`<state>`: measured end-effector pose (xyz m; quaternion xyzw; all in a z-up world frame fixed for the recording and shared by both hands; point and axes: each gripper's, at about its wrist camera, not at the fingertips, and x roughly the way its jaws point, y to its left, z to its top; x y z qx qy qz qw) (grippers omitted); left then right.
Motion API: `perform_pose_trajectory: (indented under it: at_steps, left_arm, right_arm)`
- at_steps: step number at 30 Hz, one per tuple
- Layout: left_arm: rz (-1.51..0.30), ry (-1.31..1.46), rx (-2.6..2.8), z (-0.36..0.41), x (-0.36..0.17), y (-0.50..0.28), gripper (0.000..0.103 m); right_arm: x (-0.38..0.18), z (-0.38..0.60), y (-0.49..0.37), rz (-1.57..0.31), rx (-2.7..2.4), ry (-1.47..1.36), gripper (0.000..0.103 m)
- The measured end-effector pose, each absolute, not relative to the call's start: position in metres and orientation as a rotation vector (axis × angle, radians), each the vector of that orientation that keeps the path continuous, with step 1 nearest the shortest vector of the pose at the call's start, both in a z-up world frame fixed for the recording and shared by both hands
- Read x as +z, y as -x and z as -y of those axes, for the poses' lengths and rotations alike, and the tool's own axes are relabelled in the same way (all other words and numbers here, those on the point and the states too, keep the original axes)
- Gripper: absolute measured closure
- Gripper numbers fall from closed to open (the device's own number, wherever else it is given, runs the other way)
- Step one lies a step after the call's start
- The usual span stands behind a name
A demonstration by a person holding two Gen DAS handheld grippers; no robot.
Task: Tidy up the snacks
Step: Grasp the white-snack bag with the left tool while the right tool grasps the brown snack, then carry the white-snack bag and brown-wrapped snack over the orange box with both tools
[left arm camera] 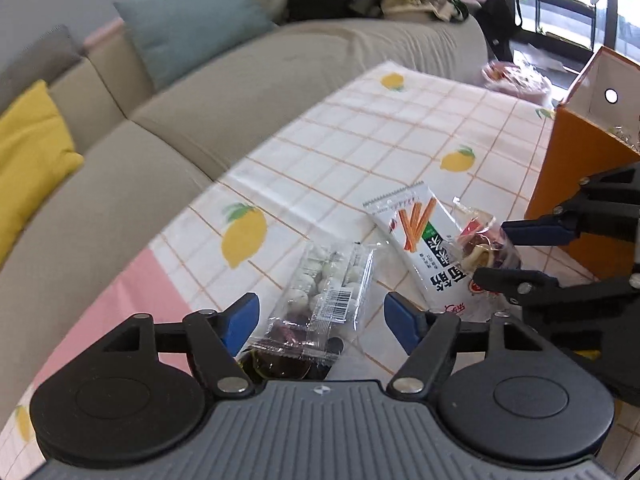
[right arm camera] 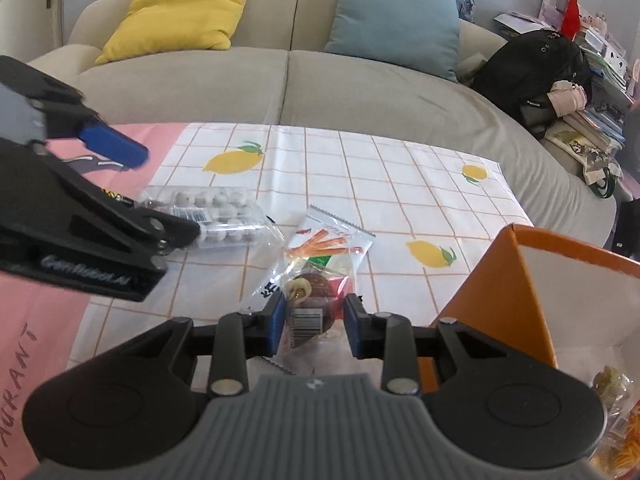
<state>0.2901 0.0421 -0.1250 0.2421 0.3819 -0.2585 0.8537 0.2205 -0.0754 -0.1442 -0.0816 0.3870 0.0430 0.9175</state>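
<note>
The left hand-held gripper is spread wide, its blue pads well apart at 6 o'clock in its own view. The right hand-held gripper is narrowed, each pad touching a side of a small packet; in the left view it enters from 3 o'clock, fingers pointing toward 9.

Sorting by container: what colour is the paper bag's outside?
Orange outside, white inside; the paper bag shows best in the right wrist view.

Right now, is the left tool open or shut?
Open. The left tool has its blue pads spread wide on either side of the clear packet of round candies, touching neither side of it.
</note>
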Motion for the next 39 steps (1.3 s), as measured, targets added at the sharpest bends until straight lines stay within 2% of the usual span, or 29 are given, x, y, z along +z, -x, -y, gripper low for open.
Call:
perform_pose_trajectory:
  at_steps: [8,12,18,39]
  left_arm:
    - [-0.919,-0.486,-0.591,-0.038,-0.139,-0.321,0.019]
    - [-0.936,-0.445,-0.545,-0.038,-0.142,-0.323,0.036]
    - [-0.93,-0.425,-0.507,-0.037,-0.141,-0.302,0.04]
    - [-0.845,-0.004,-0.249,-0.085,-0.082,-0.17,0.042]
  right_arm:
    - [-0.146,0.08,-0.22,-0.806,0.106,0.13,0.073]
    - [-0.146,0.08,-0.22,-0.805,0.112,0.122,0.073]
    - [-0.145,0.08,-0.216,-0.803,0.142,0.112,0.075]
    - [-0.085,0.079,-0.124,-0.737,0.261,0.119,0.076]
